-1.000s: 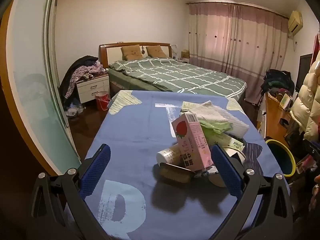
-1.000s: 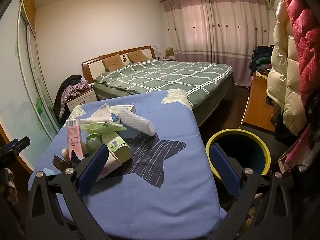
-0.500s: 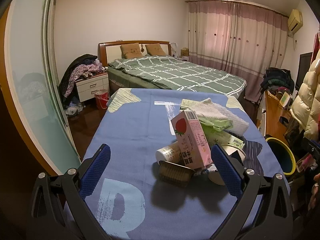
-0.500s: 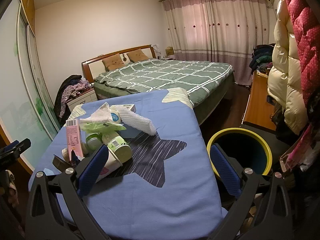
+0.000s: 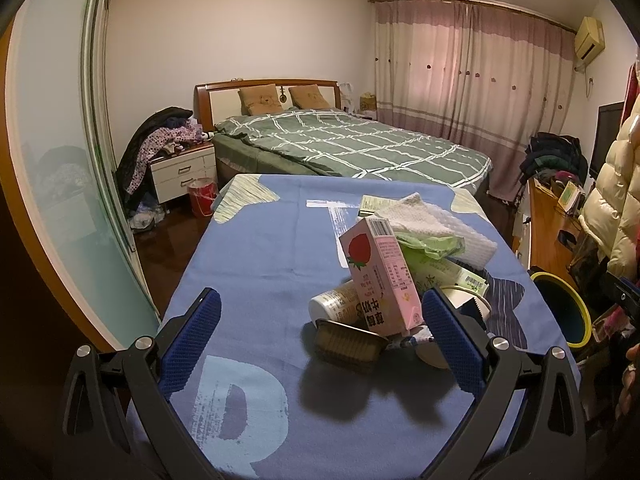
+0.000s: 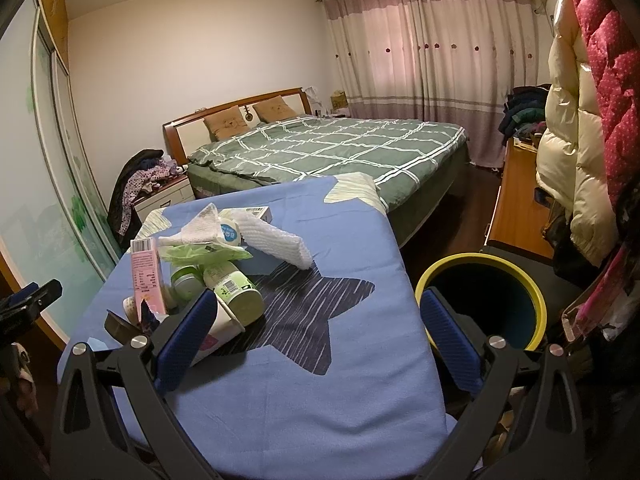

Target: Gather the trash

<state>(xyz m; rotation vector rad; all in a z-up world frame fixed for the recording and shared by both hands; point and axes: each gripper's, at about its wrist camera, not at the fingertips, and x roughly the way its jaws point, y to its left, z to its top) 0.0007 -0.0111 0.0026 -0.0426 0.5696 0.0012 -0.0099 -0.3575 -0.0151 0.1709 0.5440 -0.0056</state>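
Left wrist view: left tool [image 5: 320,320] spread wide, empty, low over counter [image 5: 248,248]. Trash pile ahead, centre-right. Pink carton [image 5: 380,276] upright, leaning; judged light, thin-walled, crushable, so take across flat sides, mid-body. Strawberry print, barcode on top, Chinese text, not legible. Dark tray [image 5: 348,344] in front looks flimsy.

Right wrist view: right tool [image 6: 316,332] released, empty. Green-label bottle [image 6: 234,288] lying down, barcode visible; round, prob. rolls. White towel [image 6: 276,240] soft. Yellow-rimmed bin [image 6: 480,280] just beside counter, right.

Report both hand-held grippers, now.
Left hand-held gripper: open, holding nothing.
Right hand-held gripper: open, holding nothing.
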